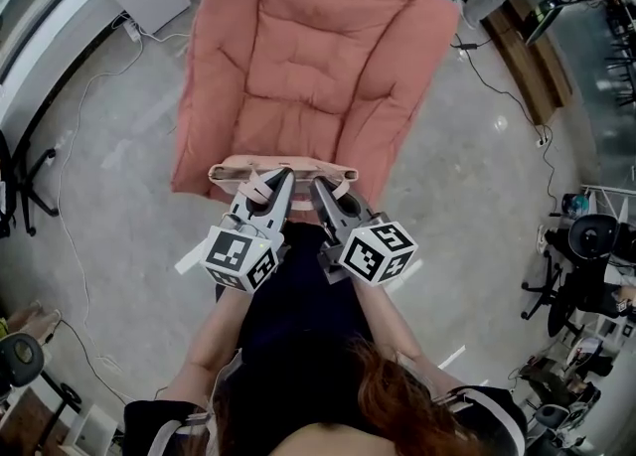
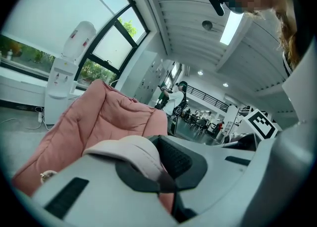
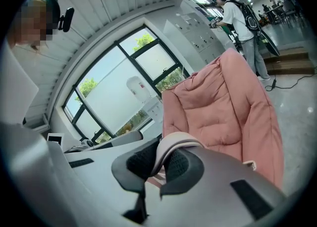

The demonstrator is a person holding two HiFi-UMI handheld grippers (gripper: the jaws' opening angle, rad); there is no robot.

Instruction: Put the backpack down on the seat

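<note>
Fingers of my left gripper are closed on one backpack strap, those of my right gripper on another strap, near the pink seat.

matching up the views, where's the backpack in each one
head view: centre, backpack by the near edge of the pink seat
left gripper view: low centre, its strap in the jaws
right gripper view: low centre, a strap in the jaws
shared landmark: pink seat
</note>
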